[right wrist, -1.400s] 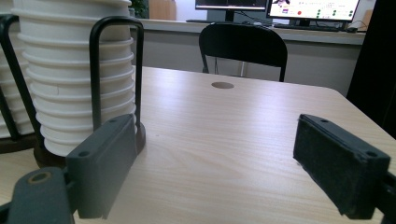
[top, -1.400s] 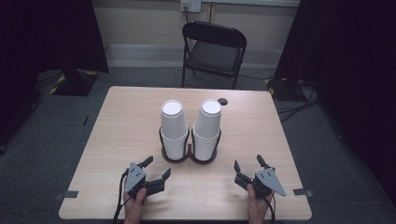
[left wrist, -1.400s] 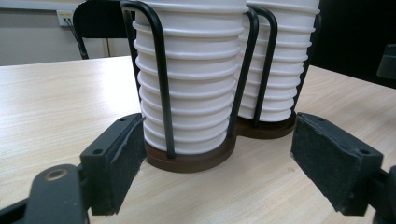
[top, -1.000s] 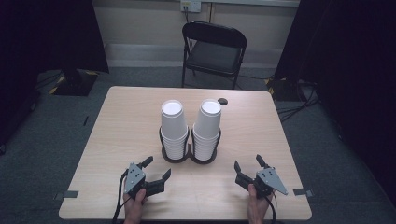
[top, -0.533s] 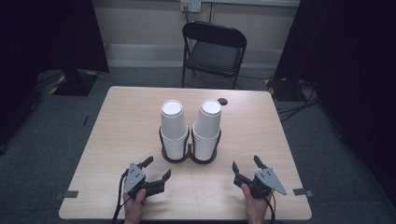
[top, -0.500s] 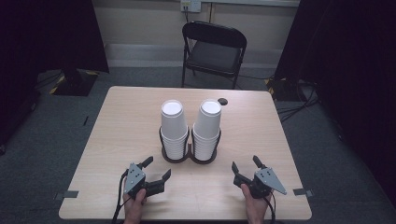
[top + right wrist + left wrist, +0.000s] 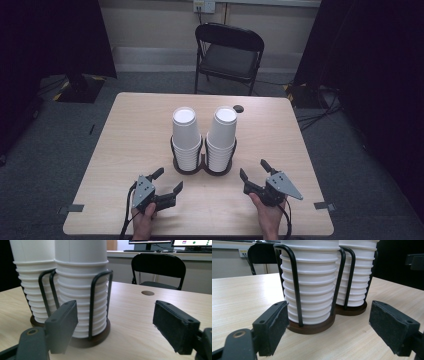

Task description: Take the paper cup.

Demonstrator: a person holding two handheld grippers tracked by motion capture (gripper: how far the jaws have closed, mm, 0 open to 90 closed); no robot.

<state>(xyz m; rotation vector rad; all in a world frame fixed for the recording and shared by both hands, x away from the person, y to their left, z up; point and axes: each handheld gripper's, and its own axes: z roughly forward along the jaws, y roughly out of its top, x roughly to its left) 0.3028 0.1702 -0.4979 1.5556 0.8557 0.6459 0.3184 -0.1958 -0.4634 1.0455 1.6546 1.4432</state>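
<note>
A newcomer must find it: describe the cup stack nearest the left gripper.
On the wooden table, two stacks of white cups stand mid-table in dark wire holders. The left stack is the shorter one, farther from the small dark hole.

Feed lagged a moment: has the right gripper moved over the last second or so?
Yes, slightly: the right gripper has edged left, toward the cup holder at the table's middle; jaws open.

Cup stacks (image 7: 312,277) run off the top edge in both gripper views. The small dark spot (image 7: 238,108) at centre of the high view is too small to identify.
</note>
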